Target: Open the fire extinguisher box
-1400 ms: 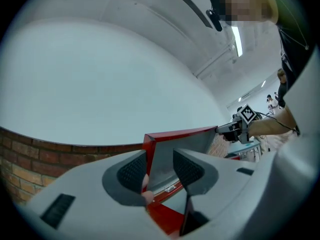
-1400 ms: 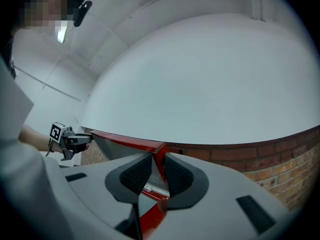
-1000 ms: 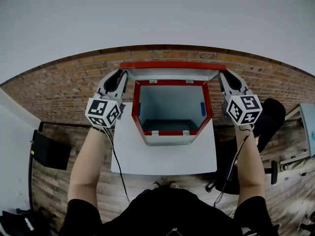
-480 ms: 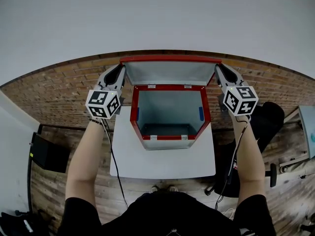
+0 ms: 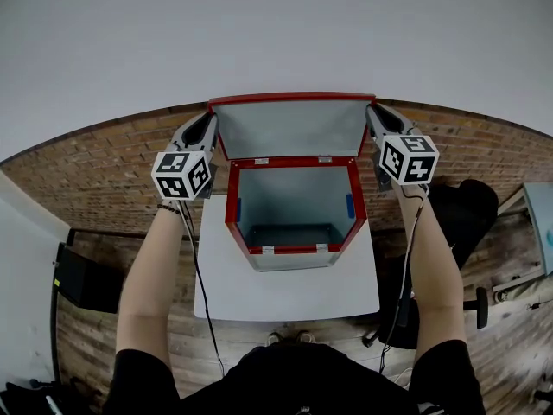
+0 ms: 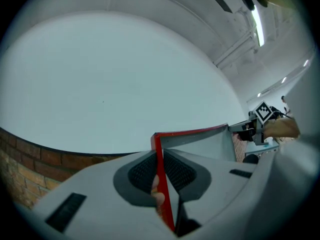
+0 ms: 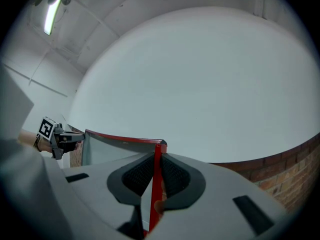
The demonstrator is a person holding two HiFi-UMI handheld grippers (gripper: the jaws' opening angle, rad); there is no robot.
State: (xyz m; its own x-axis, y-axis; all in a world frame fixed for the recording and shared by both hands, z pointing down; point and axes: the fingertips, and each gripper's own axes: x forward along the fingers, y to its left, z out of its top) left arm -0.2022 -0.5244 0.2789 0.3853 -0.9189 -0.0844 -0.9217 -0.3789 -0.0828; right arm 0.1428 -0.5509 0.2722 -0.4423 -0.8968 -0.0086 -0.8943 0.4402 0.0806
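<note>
- A white wall [image 5: 276, 33] fills the upper part of the head view, with a band of brick [image 5: 104, 167] below it and a wooden plank floor [image 5: 112, 327] lower down.
- A white table [image 5: 285, 292] stands in front of the person, close to the brick.
- The fire extinguisher box [image 5: 294, 240] sits on the far half of the table. It is grey with a red rim, and its open mouth shows a bare grey inside.
- The lid [image 5: 289, 128] is hinged at the box's far edge and stands raised above the opening, its grey inner face towards the person.
- The left gripper [image 5: 212, 121] is at the lid's left edge. Its jaws have just been closing, and they are now nearly together, the ribbed pads [image 6: 142, 171] pinching the lid's red side rim.
- The right gripper [image 5: 371, 115] is at the lid's right edge. Its jaws are likewise nearly together and clamped on the red rim there.
</note>
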